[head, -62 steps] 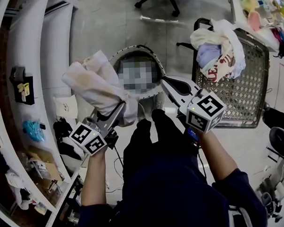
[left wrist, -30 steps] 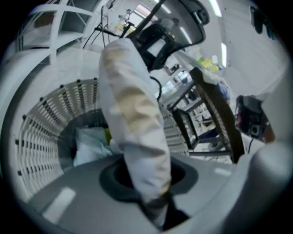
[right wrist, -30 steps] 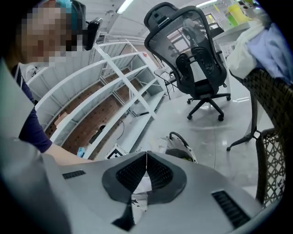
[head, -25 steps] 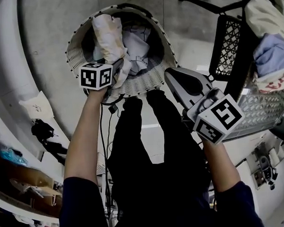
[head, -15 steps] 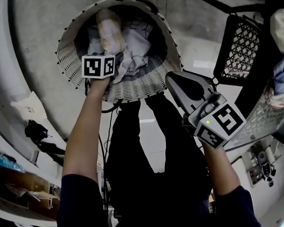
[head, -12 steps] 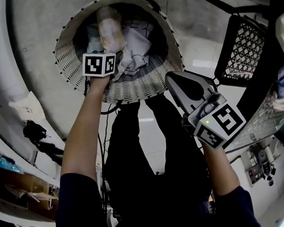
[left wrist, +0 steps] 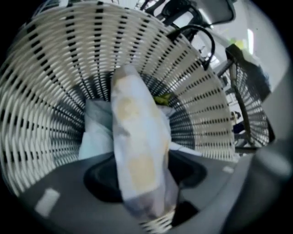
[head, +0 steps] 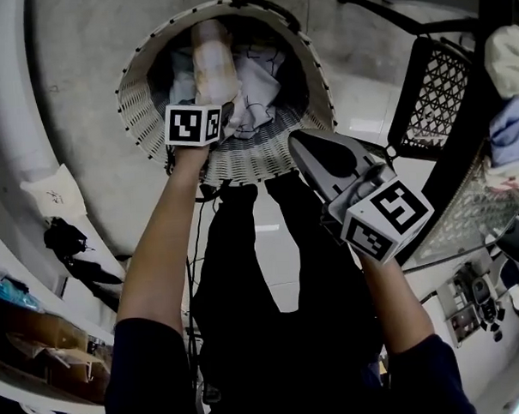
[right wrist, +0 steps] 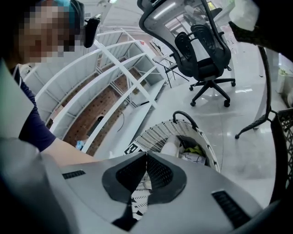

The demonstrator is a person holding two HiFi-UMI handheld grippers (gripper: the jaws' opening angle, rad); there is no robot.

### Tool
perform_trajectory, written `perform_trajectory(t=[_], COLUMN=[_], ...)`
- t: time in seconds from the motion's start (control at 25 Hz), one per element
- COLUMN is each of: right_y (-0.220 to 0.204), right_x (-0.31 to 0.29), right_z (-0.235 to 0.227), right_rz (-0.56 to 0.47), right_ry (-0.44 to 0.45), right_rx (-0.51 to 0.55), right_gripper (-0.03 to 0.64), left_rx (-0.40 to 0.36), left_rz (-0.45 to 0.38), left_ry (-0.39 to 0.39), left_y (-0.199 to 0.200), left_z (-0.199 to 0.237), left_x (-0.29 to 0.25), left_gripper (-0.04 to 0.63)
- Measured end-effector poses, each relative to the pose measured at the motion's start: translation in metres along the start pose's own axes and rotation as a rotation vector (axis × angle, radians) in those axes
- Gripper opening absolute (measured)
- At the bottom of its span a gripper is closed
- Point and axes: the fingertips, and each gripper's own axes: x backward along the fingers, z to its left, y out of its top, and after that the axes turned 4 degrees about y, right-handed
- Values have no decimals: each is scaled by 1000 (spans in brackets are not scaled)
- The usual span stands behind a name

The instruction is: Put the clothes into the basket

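Note:
The white wicker basket [head: 134, 87] stands on the floor under both hands, with white clothes [head: 259, 95] inside. My left gripper [head: 221, 109] reaches over its near rim. A cream, yellow-stained cloth [left wrist: 137, 137] lies between the left gripper [left wrist: 144, 171] jaws and hangs down into the basket [left wrist: 41, 91]. Those jaws are opening and stand wide, and the pads no longer pinch the cloth [head: 212, 62]. My right gripper [head: 301, 144] hovers shut and empty beside the basket's right rim. In the right gripper view its tips [right wrist: 146, 155] meet above the basket [right wrist: 155, 132].
A black mesh cart [head: 434, 83] holding more clothes [head: 509, 122] stands to the right of the basket. An office chair [right wrist: 203, 50] sits farther back. White shelving [right wrist: 114, 68] curves along the left side. A person's legs are below me, just behind the basket.
My left gripper has gone down over the basket's rim, lowering the cream cloth inside. The right gripper has sunk a little, still shut.

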Motion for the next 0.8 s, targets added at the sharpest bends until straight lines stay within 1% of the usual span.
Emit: perform_trajectory(t=[0.08,0.16,0.24,0.32,0.56,0.68,0.8], right_y=[10,18,23,27,42,55,72], right_x=[3,8,14,19,31,43,58], right_z=[7,15,22,29,54,77,103], right_rz=[-8,-16,-25,-34,-66,-81,-107], right_ry=[5,4,1,0,3,14,21], right_rx=[8,15,17,18,26,51,85], right_gripper=[8,8,8,8,8,8,6], left_rx=[13,2,-30,-42,-22,-23,-49], left_rz=[-10,-28,-68,-111,-209,-278,-369], left_ry=[4,29,63,73,23,-2,-18], left_y=[3,7,14,23,44,50,58], left_z=[-2,-5,-10,-17,-40,-56,-73], left_x=[12,26,43,60,119,164,220], left_gripper=[326,373,374,374,373,373,368])
